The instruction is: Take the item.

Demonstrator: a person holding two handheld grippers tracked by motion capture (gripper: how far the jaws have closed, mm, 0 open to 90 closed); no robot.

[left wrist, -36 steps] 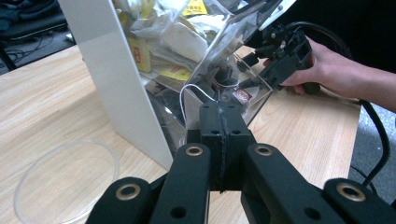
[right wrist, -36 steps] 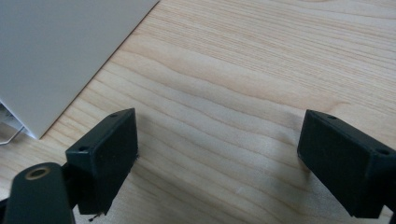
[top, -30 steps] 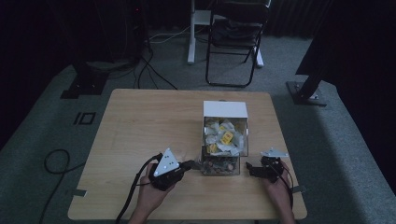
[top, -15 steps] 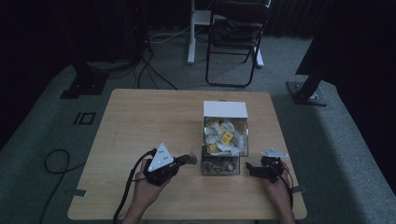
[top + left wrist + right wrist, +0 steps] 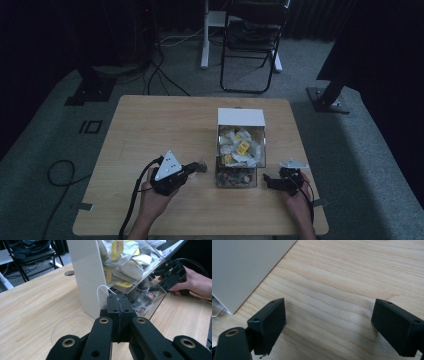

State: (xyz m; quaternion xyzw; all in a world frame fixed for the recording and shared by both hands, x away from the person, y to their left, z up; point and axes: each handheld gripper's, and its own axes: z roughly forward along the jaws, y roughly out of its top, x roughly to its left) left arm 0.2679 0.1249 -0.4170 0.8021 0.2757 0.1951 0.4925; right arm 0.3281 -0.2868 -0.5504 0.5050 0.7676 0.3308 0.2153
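Grey carpet surrounds the rectangular light wooden table (image 5: 165,125), with a black folding chair (image 5: 252,40) beyond its far edge and black cables (image 5: 165,75) trailing on the floor at far left. Most of the tabletop is bare wood on the left and far side, so open room is found there.

Right of centre stands the clear plastic dispenser box with a white top panel (image 5: 240,118), filled with white and yellow tea-bag sachets (image 5: 239,147); its lower tray (image 5: 236,178) holds darker packets. The box lies between the two grippers.

The left gripper (image 5: 196,167) is held just left of the tray, near the table's near edge. In the left gripper view its jaws are pressed together, and a thin white string (image 5: 102,291) is pinched between them, looping up against the box's white side wall (image 5: 86,275). What hangs on the string cannot be made out.

The right gripper (image 5: 267,181) rests near the right near corner, just right of the tray and apart from it. Its jaws are spread wide over bare wood with nothing between them, the box's white wall (image 5: 244,267) at its far left.
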